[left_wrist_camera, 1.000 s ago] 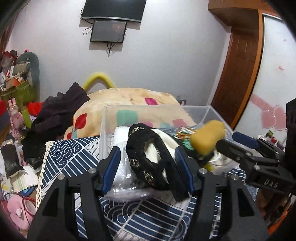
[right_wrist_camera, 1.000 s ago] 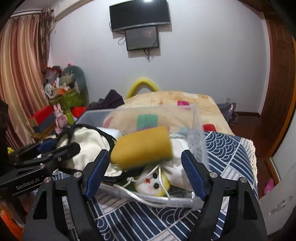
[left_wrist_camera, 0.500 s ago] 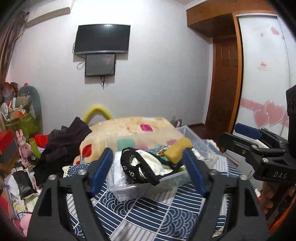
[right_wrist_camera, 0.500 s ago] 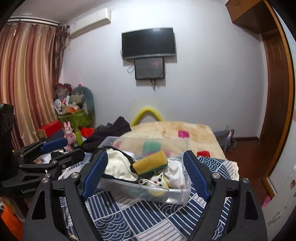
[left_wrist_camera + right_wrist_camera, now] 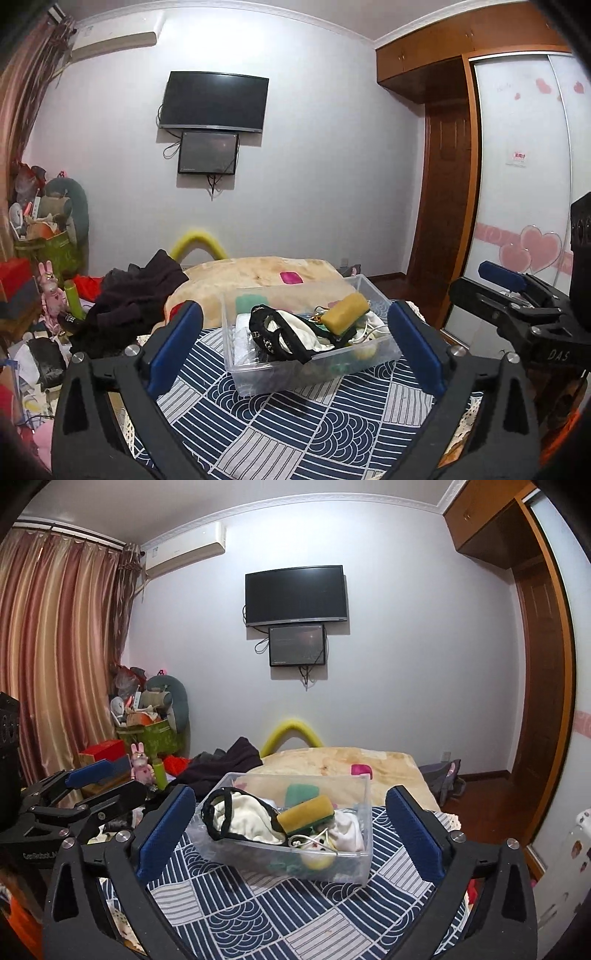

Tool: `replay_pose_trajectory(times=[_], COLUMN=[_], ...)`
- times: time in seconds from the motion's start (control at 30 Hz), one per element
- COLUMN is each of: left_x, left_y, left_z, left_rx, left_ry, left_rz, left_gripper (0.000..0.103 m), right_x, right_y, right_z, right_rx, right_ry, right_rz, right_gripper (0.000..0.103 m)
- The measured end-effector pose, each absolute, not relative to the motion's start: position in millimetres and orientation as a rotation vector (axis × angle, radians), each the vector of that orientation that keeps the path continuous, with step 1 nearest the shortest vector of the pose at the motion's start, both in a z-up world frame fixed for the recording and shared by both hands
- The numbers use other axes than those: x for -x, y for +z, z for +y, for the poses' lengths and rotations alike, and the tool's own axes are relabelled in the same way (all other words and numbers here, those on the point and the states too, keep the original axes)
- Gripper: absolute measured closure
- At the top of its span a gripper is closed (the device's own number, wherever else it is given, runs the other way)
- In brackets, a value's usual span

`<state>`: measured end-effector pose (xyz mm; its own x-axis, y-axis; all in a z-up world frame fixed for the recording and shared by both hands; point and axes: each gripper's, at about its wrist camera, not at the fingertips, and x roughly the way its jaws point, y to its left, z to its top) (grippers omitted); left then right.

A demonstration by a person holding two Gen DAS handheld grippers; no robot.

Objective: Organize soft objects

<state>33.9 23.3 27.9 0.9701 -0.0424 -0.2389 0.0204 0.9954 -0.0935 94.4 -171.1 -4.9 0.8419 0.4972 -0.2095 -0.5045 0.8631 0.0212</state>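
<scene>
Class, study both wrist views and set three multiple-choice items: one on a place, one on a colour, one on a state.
1. Where does the yellow sponge block lie?
A. in the clear plastic bin
B. on the floor
C. on the beige blanket

2. What colour are the gripper finger pads?
A. red
B. blue
C. white

3. How does the left gripper stand?
A. shut on the sponge
B. shut on nothing
C. open, holding nothing

Key: 1 A, the sponge tops the pile inside the bin; 2 B, both pads show blue; 3 C, its fingers stand wide apart with nothing held.
</scene>
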Motion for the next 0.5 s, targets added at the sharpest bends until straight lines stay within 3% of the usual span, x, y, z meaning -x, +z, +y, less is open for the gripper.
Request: replay_pose_trajectory(times=[0.5], left_x=[-33.0], left_y=[24.4], left_z=[19.0], left_rx=[0.073], left_ry=[-0.047], left_rz=[0.251], left_gripper=[0.001], right_x=[-91.0], right_y=[-13.3], right_z=[-173.9], right_rx=[0.028], right_ry=[0.512], right_rz=[0.228], right_gripper=[0.0])
